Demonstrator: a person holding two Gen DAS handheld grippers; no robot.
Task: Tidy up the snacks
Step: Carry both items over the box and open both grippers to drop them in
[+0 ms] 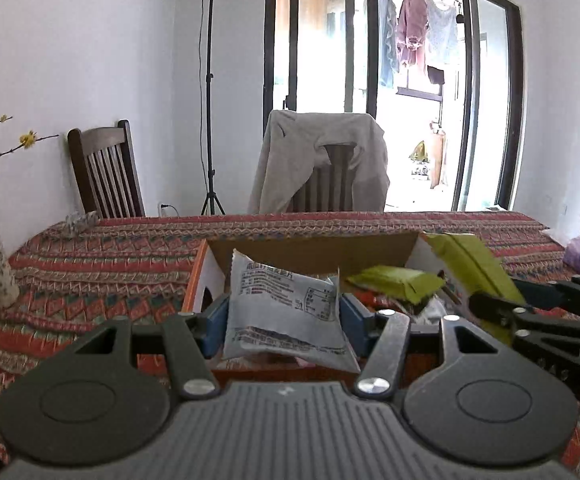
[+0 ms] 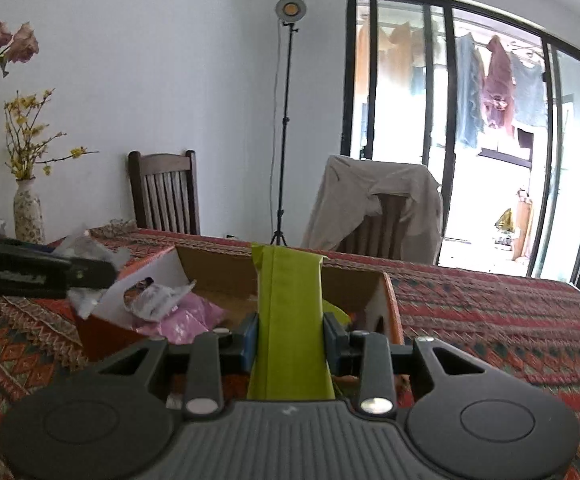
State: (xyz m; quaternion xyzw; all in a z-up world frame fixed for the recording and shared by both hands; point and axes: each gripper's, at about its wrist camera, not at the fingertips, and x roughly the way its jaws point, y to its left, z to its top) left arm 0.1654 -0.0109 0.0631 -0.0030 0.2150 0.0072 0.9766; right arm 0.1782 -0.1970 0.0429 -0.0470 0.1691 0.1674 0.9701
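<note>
A surface (image 1: 90,264) covered by a red patterned cloth is seen, with an open cardboard box (image 1: 309,250) resting on it. The left claw (image 1: 284,314) is clamped on a grey snack packet (image 1: 286,304), held above the box. The right claw (image 2: 290,336) is clamped on a green snack packet (image 2: 290,312), held upright over the same box (image 2: 218,272)
</note>
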